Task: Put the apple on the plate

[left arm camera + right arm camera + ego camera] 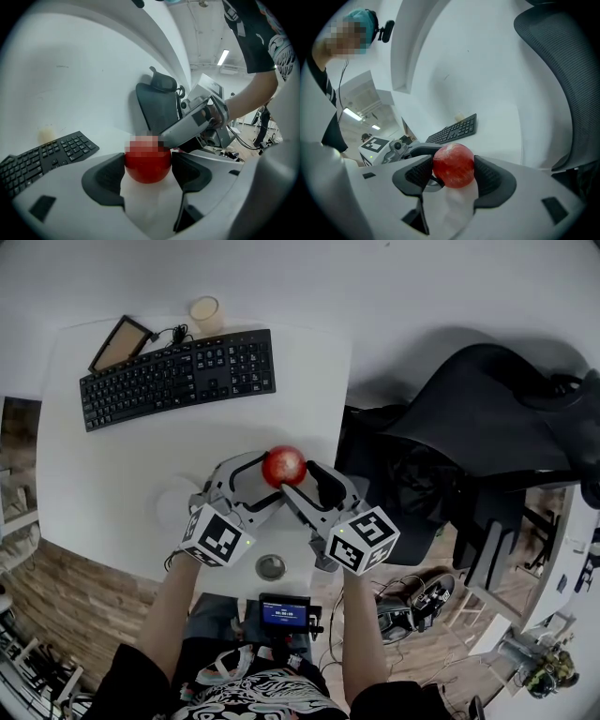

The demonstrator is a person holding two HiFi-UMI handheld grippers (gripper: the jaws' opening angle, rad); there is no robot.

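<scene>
I hold the apple (pixel 284 466) above the table (pixel 103 484) edge, left gripper (pixel 148 165) and right gripper (pixel 453 172) both clamped on it, mid-carry; next I would swing it to eight o'clock onto what looks like the white plate (pixel 169 507), with the keyboard (pixel 178 376) at eleven o'clock and the chair (pixel 487 427) at three o'clock well apart.
</scene>
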